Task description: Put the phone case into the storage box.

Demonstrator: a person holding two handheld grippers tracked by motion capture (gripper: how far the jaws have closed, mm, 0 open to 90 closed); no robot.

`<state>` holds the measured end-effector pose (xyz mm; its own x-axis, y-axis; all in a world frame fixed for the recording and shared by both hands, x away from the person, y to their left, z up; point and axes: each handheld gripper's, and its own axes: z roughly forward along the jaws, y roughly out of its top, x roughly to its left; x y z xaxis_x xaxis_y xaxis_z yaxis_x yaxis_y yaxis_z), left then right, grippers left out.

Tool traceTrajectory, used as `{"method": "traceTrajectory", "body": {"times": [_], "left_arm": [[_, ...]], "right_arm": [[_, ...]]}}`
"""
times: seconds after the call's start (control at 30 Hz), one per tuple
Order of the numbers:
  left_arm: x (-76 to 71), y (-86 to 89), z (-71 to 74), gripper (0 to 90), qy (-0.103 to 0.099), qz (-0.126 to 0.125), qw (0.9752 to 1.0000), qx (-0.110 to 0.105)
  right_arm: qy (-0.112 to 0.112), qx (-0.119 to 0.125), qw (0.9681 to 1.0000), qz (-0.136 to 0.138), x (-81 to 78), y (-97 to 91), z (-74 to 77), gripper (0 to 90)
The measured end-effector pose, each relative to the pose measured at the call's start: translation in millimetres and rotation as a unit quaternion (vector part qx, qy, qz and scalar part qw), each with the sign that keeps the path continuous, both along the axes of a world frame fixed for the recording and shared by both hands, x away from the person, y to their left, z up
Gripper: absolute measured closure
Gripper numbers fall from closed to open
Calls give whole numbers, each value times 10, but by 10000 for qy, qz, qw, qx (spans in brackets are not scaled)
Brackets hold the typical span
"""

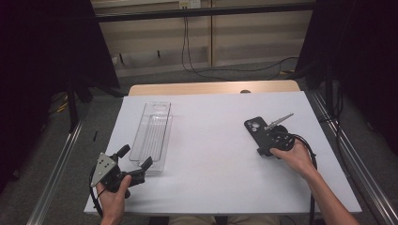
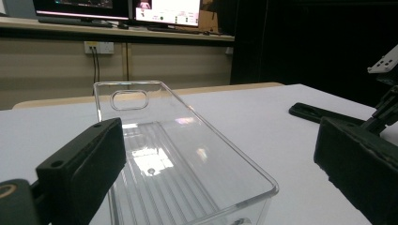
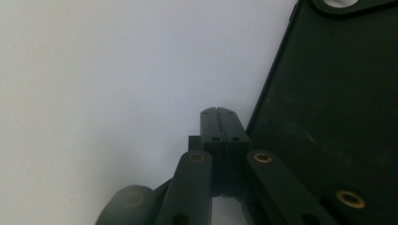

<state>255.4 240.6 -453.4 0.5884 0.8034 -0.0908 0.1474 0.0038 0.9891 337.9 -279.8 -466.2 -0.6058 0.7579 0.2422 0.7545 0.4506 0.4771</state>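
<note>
Jaws of the right gripper [image 3: 220, 117] are pressed together beside a black phone case [image 3: 338, 108] at right of the desk [image 1: 216, 140], while the left gripper [image 1: 136, 157] gapes wide around a clear tray [image 2: 187, 154] at left; no writing is legible.

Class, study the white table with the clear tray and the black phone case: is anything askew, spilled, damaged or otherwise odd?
Nothing stands out. The clear tray lies flat and empty on the table, the black phone case lies flat, slightly angled, with no visible damage or spill. The left claw stands open near the tray; the right claw is shut beside the case.
</note>
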Motion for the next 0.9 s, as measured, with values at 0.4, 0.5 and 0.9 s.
{"method": "traceTrajectory", "body": {"times": [0.4,0.5,0.9], "left_arm": [[-6,4,2,27,-19,29,10000,-37],[-5,3,1,27,2,31,10000,-27],[10,-14,-1,27,9,-2,10000,14]], "right_arm": [[-29,-27,10000,-75,-43,-81,2,900],[-50,-67,9999,-101,-40,-112,5,900],[-144,-206,9996,-132,-55,-191,14,900]]}}
